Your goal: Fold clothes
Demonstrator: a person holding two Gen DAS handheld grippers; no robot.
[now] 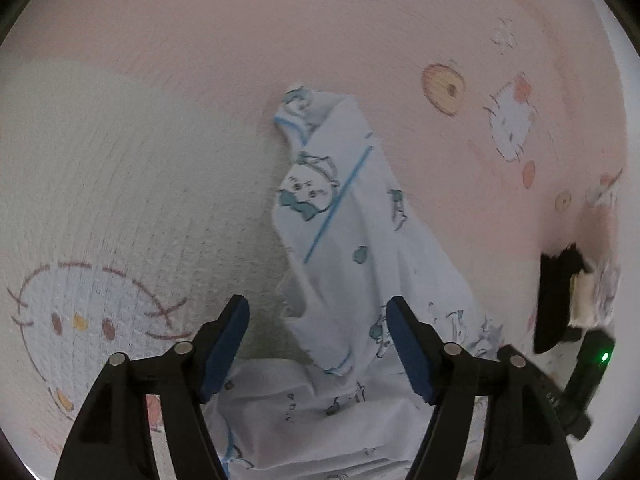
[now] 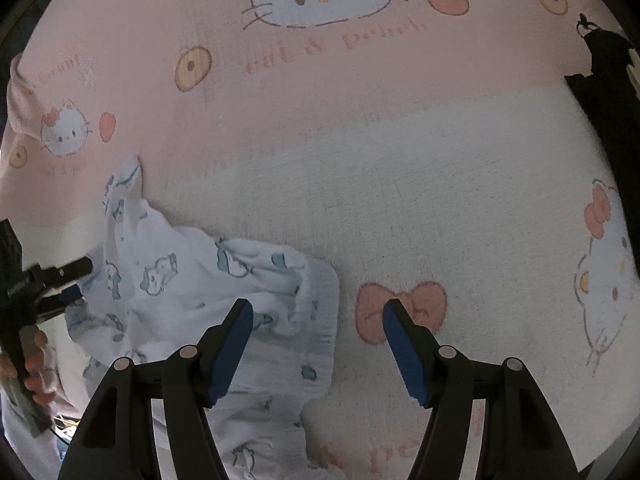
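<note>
A small white garment (image 1: pixel 352 216) with blue trim and little cartoon prints lies crumpled on a pink and white cartoon-cat sheet (image 1: pixel 140 184). In the left wrist view one narrow part of it stretches away from me and the rest bunches under my left gripper (image 1: pixel 317 308). That gripper stands open above the cloth, its blue pads clear of it. In the right wrist view the garment (image 2: pixel 180 272) lies at the lower left. My right gripper (image 2: pixel 317 308) is open over the garment's right edge, holding nothing.
The left gripper's black body (image 2: pixel 48 280) and the hand (image 2: pixel 36 360) holding it show at the left edge of the right wrist view. A black device with a green light (image 1: pixel 592 364) sits at the right edge of the left wrist view. Dark objects (image 2: pixel 604 76) stand at the sheet's far right.
</note>
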